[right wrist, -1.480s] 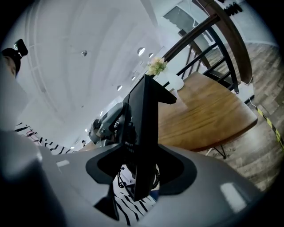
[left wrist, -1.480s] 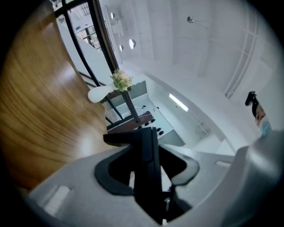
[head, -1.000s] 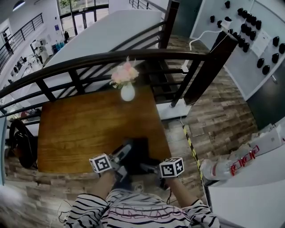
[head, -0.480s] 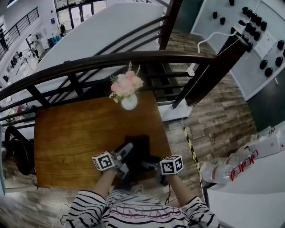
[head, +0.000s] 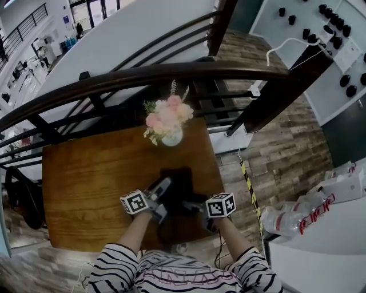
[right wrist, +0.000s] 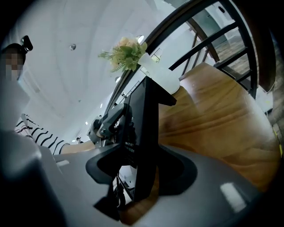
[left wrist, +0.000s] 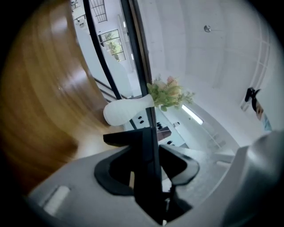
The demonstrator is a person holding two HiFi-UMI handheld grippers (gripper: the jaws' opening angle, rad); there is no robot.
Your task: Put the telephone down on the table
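Head view: flat black telephone [head: 182,184] sits just nearer than the white vase of pink flowers [head: 170,123], seemingly above the brown wooden worktop [head: 86,183] (lowering step). Left gripper [head: 162,194] and right gripper [head: 193,207] jaws clamp its edges. Next it needs a level descent, then release.

A brown wooden table [head: 86,183] is standing on a wood-plank floor [head: 286,154], its far edge lying just beside a dark curved railing [head: 171,73] with slanted bars. Near that far edge a white vase of pink flowers [head: 170,123] is resting upright. Beyond the railing a broad white surface [head: 131,34] is sloping away toward glass doors [head: 103,8], where daylight is coming in. To the right, a white wall panel [head: 271,26] is carrying rows of black knobs, and a white cable [head: 284,40] is hanging across it. Yellow-and-black tape [head: 249,191] is running along the floor beside the table. A white counter [head: 326,252] is filling the lower right corner.
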